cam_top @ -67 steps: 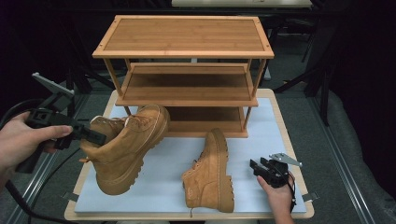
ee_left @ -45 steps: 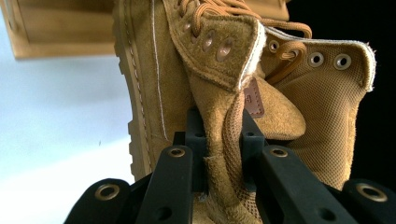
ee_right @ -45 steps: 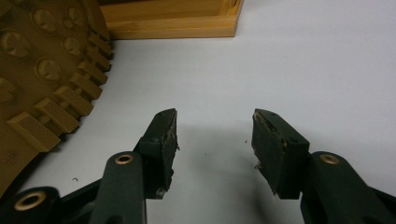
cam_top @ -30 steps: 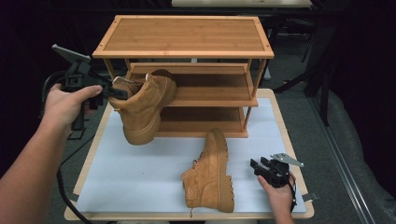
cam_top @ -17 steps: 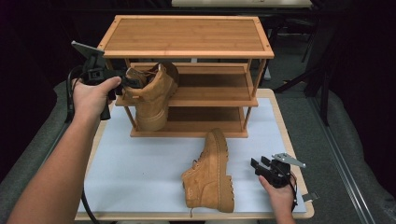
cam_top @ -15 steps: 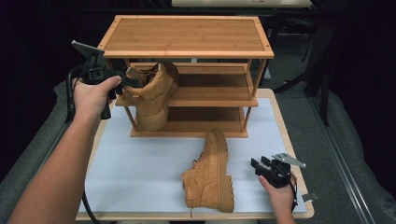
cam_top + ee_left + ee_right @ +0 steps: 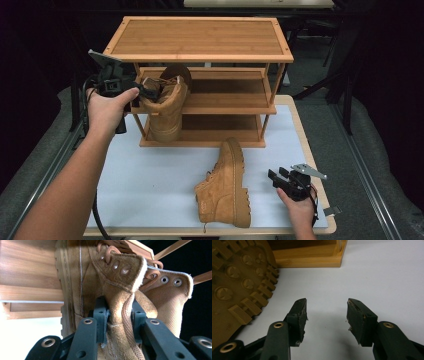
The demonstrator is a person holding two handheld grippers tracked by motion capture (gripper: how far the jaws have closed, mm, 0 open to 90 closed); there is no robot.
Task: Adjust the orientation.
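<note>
A tan suede boot [image 7: 165, 107] hangs toe-down at the left end of the wooden shoe rack [image 7: 200, 37], across the middle shelf's front edge. I cannot tell whether it rests on a shelf. My left gripper [image 7: 145, 92] holds it by the collar. In the left gripper view the collar and tongue [image 7: 120, 290] fill the gap of the left gripper [image 7: 117, 312]; its jaws have just been opening, and both pads still touch the suede. The second tan boot [image 7: 225, 185] lies on its side on the white mat. Right of it my right gripper [image 7: 275, 177] rests open and empty [image 7: 325, 307], beside that boot's lugged sole [image 7: 237, 277].
The rack stands at the back of the white mat [image 7: 150, 185] and has three bamboo shelves; its bottom shelf edge [image 7: 312, 261] lies just ahead of the right gripper. The table's wooden rim [image 7: 310, 150] borders the mat, with dark floor beyond.
The left hand has carried the boot from the mat up to the rack's left end and turned it toe-down. The right gripper and the lying boot have stayed put.
</note>
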